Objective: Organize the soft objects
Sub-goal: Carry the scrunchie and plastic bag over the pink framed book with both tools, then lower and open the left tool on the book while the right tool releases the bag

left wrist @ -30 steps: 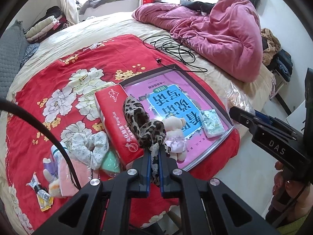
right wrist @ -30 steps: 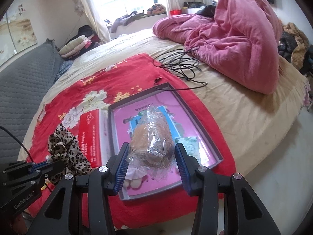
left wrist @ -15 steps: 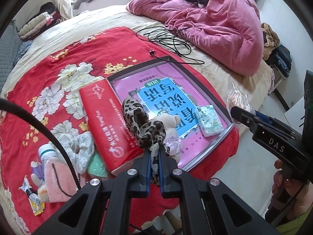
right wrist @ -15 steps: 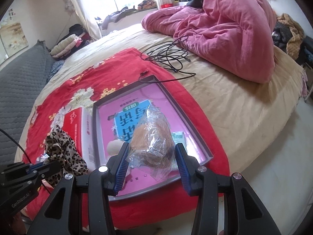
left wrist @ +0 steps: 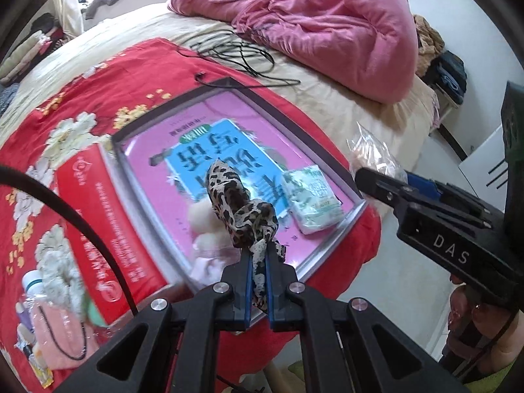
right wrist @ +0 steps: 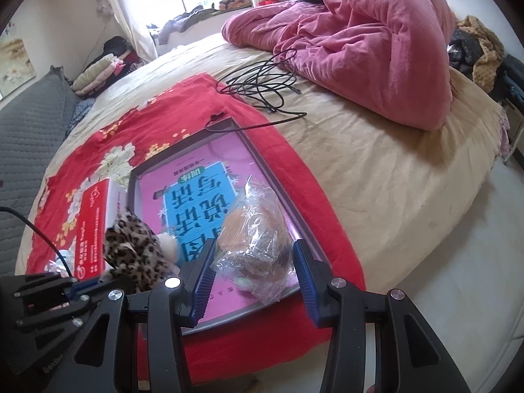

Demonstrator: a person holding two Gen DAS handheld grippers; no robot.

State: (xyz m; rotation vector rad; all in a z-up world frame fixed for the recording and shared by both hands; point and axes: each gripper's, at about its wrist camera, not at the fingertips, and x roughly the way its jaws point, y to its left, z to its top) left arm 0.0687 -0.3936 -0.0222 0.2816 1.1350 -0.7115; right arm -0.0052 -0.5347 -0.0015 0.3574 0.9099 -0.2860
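My left gripper (left wrist: 258, 275) is shut on a leopard-print scrunchie (left wrist: 240, 208) and holds it above the near part of the grey-framed pink tray (left wrist: 330, 163). My right gripper (right wrist: 252, 262) is shut on a clear plastic bag with a brown soft item (right wrist: 257, 229) and holds it over the tray's (right wrist: 193, 140) near right side. On the tray lie a small plush doll (left wrist: 206, 226) and a white-green tissue pack (left wrist: 312, 196). The scrunchie also shows in the right wrist view (right wrist: 134, 245).
A red tissue box (left wrist: 104, 226) lies left of the tray on a red floral cloth (left wrist: 65, 124). A white scrunchie (left wrist: 60, 278), a pink pouch (left wrist: 62, 337) and a bottle lie at the near left. Black cables (right wrist: 262, 82) and a pink duvet (right wrist: 360, 42) lie beyond.
My left gripper has carried the leopard scrunchie right, from over the red box to above the tray. My right gripper with the bag has shifted slightly over the tray's near right side.
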